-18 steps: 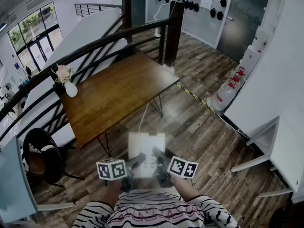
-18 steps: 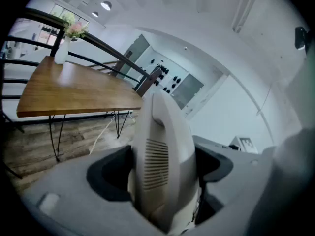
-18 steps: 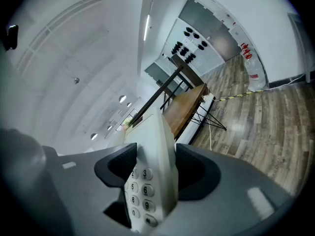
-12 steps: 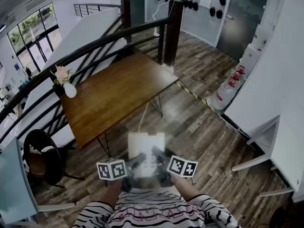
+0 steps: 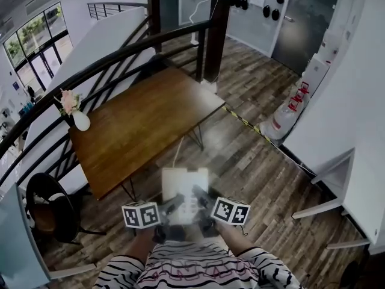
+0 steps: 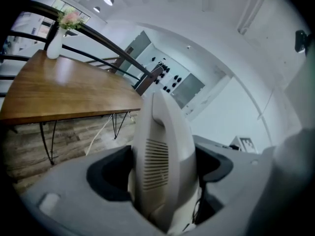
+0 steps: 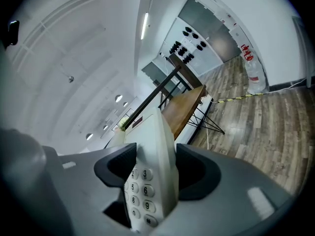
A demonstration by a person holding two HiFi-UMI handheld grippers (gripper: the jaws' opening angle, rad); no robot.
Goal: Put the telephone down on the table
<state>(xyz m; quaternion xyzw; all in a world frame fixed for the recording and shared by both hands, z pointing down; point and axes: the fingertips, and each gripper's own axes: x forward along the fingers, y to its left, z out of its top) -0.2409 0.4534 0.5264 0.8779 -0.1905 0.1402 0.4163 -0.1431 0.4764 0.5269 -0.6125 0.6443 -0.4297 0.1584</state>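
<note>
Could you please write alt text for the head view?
The left gripper and right gripper hold a white telephone together above the wood floor, short of a wooden table bearing a flower vase.

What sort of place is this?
Probably an office or studio mezzanine: a black railing guards an open edge, a wooden table stands beside it, and what look like fire extinguishers line the wall.
</note>
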